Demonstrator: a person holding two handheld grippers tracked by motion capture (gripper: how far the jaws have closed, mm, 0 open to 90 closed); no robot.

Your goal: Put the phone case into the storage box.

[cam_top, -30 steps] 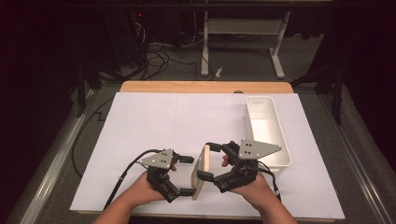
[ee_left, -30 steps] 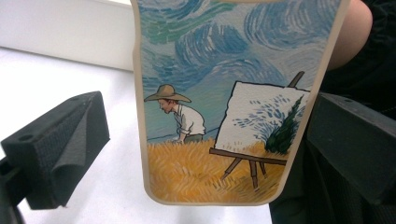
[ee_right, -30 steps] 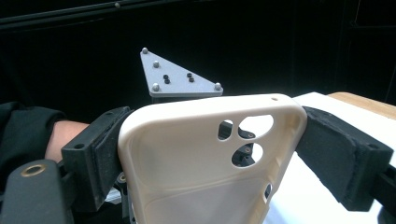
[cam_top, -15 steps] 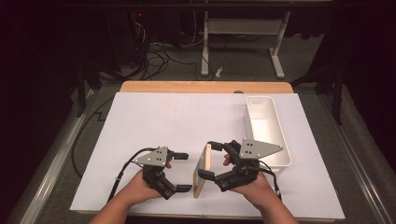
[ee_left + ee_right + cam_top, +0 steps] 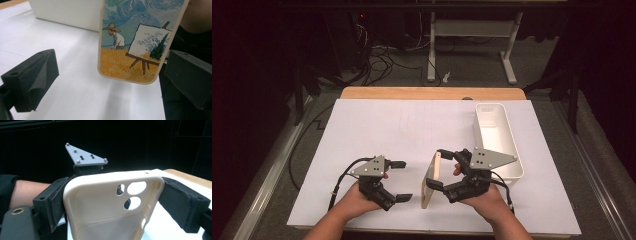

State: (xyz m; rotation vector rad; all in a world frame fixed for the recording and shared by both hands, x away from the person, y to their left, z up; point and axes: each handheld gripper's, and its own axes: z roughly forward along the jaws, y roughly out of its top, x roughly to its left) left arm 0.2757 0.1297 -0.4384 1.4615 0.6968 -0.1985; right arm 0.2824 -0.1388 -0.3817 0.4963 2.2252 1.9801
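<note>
Low centre of the high view: the right tool (image 5: 439,167) pinches a phone case (image 5: 431,181) by its long edges, holding it on edge above the white worktop (image 5: 412,130). The left tool (image 5: 401,180), lower left, is spread, apart from the case. A white bin (image 5: 497,137) sits at right.

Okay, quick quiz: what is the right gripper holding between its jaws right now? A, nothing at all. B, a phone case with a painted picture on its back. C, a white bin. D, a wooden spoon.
B: the right gripper has its pads pressed on both long edges of the phone case, whose painted back faces the open left gripper; the white bin sits apart on the table.
</note>
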